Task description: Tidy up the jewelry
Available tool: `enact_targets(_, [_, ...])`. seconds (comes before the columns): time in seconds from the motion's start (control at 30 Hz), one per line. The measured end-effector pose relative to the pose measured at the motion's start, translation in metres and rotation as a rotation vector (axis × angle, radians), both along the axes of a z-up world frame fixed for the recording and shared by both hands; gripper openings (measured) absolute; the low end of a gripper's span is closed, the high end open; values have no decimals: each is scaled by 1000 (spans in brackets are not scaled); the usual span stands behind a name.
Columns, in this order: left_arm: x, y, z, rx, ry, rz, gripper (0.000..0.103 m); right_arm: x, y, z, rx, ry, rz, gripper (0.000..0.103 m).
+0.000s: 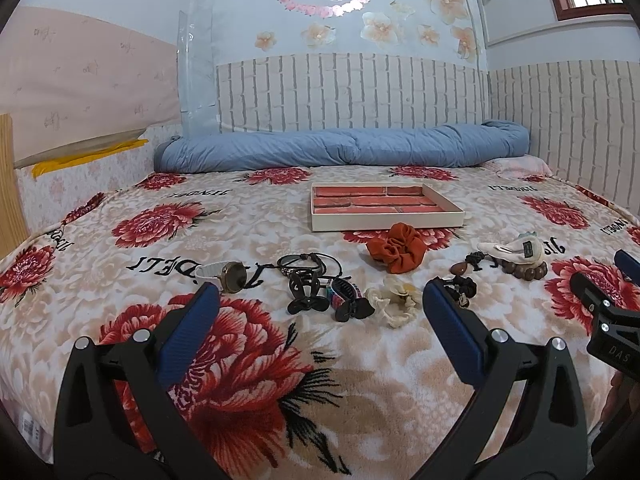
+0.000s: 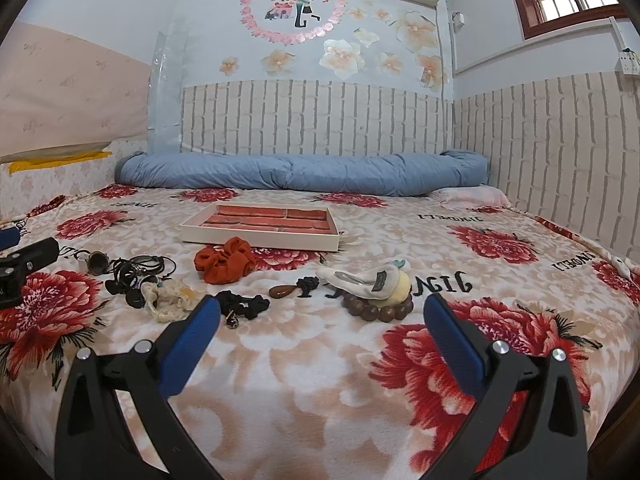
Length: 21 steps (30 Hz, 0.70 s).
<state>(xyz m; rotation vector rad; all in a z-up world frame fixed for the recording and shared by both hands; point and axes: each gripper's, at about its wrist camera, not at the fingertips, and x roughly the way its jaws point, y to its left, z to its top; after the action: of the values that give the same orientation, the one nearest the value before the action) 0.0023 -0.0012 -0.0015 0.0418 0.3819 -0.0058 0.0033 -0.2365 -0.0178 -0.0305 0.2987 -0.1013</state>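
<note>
While both grippers hang wide open and empty, the floral bed carries a white tray w/ red lining, then rust scrunchie, cream scrunchie, wooden bead bracelet, watch nearest left gripper; right gripper near the bracelet.

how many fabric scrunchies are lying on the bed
3. The orange scrunchie lies just in front of the tray. The cream scrunchie sits nearer the camera, right of the hair claws. The black scrunchie lies right of the cream one. The tangled pile may hide more.
</note>
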Motion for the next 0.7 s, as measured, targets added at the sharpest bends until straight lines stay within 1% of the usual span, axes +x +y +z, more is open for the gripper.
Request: enact_targets(0.7, [1, -1, 3, -1, -1, 0, 98, 2, -4, 0, 7, -2, -1, 99])
